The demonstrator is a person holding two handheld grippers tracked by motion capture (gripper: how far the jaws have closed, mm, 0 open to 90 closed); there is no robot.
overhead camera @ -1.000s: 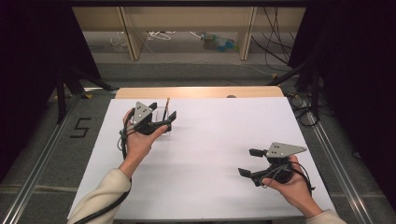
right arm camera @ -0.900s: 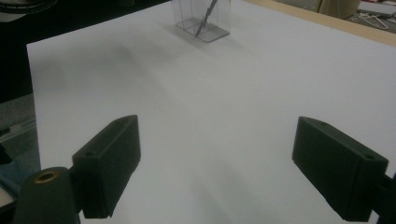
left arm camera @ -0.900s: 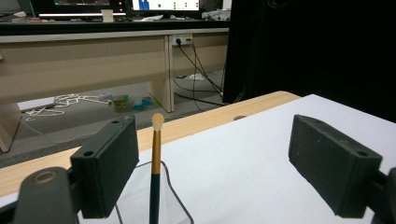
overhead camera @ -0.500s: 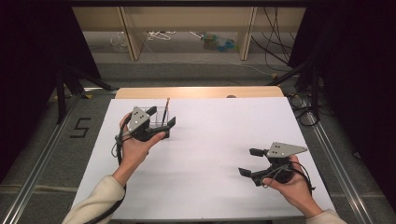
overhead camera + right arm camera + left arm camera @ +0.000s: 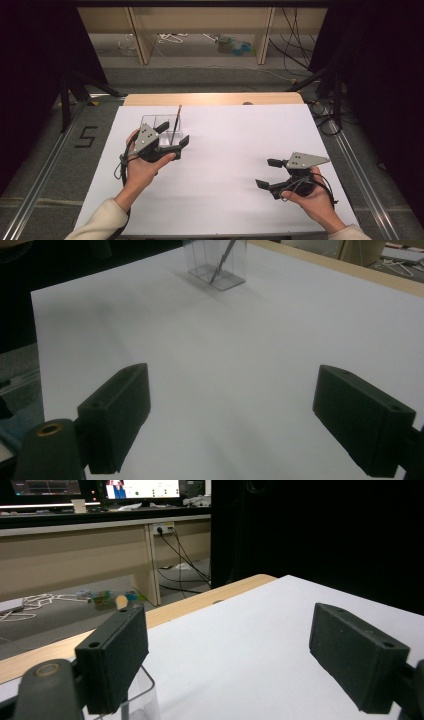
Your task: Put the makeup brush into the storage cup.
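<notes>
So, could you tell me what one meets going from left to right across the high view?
Left gripper, with the clear container and its thin stick just behind it → bare white tabletop → right gripper.

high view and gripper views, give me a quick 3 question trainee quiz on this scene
1. True or false: the left gripper has its fingers closed on the thin stick.
2. What does the thin stick stand in?
A. a clear container
B. a metal bowl
C. a cardboard box
3. Fill in: the right gripper is held over the white ____, fingers apart.

Key:
1. False; its fingers are apart, beside the clear container.
2. A
3. sheet
</notes>
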